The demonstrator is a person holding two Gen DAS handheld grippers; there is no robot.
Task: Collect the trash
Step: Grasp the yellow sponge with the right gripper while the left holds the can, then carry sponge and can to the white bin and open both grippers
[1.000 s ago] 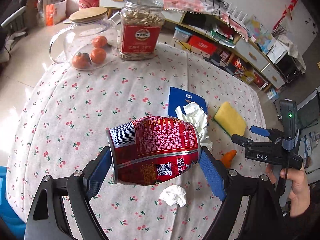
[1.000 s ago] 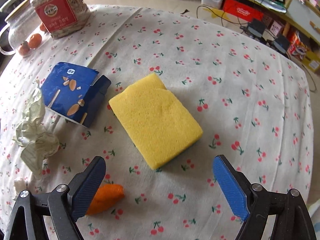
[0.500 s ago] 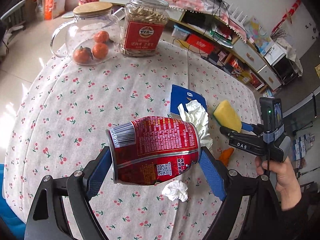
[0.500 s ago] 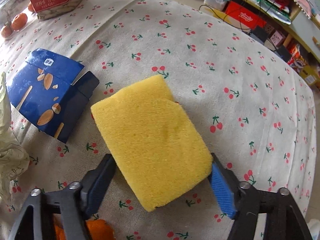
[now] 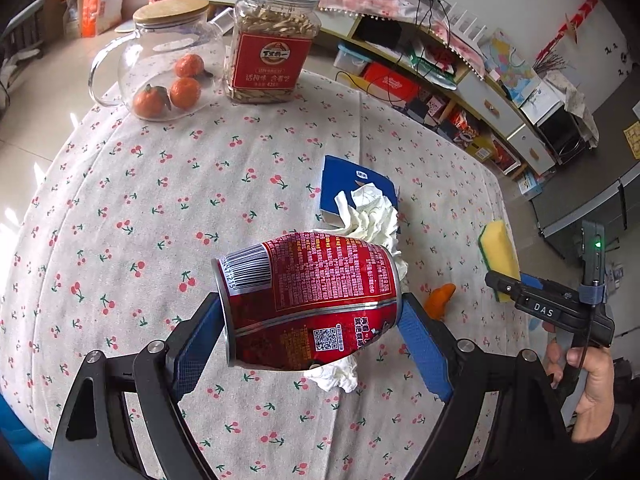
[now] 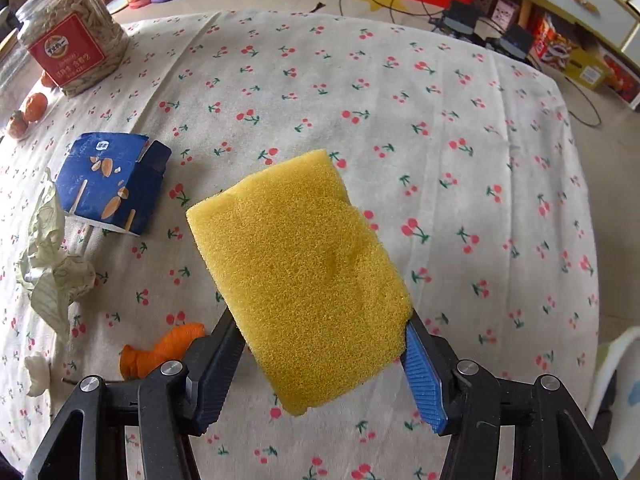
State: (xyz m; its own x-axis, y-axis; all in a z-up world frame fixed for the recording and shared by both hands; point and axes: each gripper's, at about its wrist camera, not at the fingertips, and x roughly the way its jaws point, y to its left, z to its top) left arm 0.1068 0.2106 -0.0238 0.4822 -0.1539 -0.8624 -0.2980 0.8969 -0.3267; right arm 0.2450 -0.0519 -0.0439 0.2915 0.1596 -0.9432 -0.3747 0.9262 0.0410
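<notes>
Trash lies scattered on the round desk [image 5: 120, 208] under its white cherry-print cloth, and both of your grippers are loaded. Your left gripper [image 5: 310, 334] is clamped on a dented red aluminium drink can [image 5: 310, 300], which lies sideways between the blue pads, barcode end to the left, lifted clear of the cloth. Your right gripper [image 6: 320, 364] has just been closing its jaws, and the yellow rectangular foam sponge [image 6: 300, 276] sits between them, squeezed at its near end and raised off the desk; the left wrist view shows the same sponge [image 5: 498, 256] standing on edge above the far right rim, with your right hand [image 5: 592, 384] on the handle below it. On the cloth, a torn dark blue cardboard snack box [image 6: 108, 182] printed with almonds lies left of the sponge, and a large crumpled white tissue [image 6: 52, 264] touches its near side. A piece of orange peel [image 6: 164, 350] lies just beside the right gripper's left finger, and a small white tissue wad [image 5: 332, 374] shows under the can. At the far edge stand a clear plastic jar of seeds with a red label [image 5: 272, 48] and, beside it, a glass teapot with a wooden lid [image 5: 164, 56] holding three small oranges.
</notes>
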